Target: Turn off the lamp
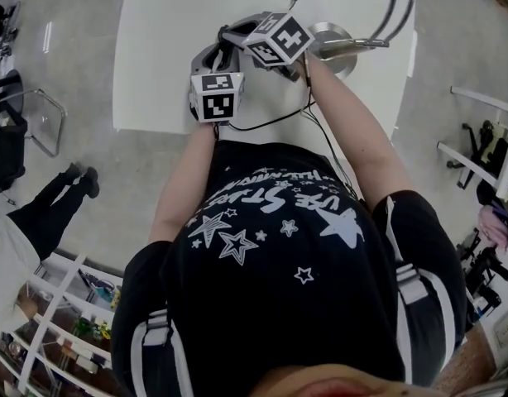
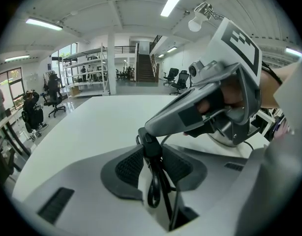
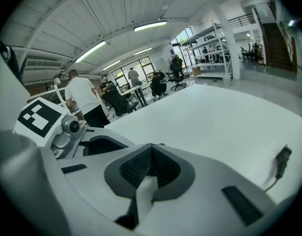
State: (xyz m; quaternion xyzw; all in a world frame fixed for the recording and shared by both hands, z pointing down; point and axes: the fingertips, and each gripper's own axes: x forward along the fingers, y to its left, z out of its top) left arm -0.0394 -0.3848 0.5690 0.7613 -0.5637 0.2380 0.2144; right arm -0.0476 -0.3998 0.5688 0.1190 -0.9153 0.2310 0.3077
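On the white table (image 1: pixel 171 48), a black switch (image 2: pixel 150 144) on the lamp's black cord (image 1: pixel 262 124) sits between the pads of my left gripper (image 2: pixel 151 154), which is shut on it. My right gripper (image 2: pixel 146 131) reaches in from the right, jaws shut with nothing between them, its tip on top of the switch. In the right gripper view the pads (image 3: pixel 136 167) meet. The lamp's round metal base (image 1: pixel 335 40) stands right of both grippers, and its chrome arm (image 1: pixel 395 11) rises to a white bulb (image 2: pixel 194 24). I cannot tell whether the bulb is lit.
A loose plug on a thin cable (image 3: pixel 282 157) lies on the table at the far side. Chairs, shelving and people fill the room around the table. A person in a white shirt (image 3: pixel 84 100) stands at desks to the left.
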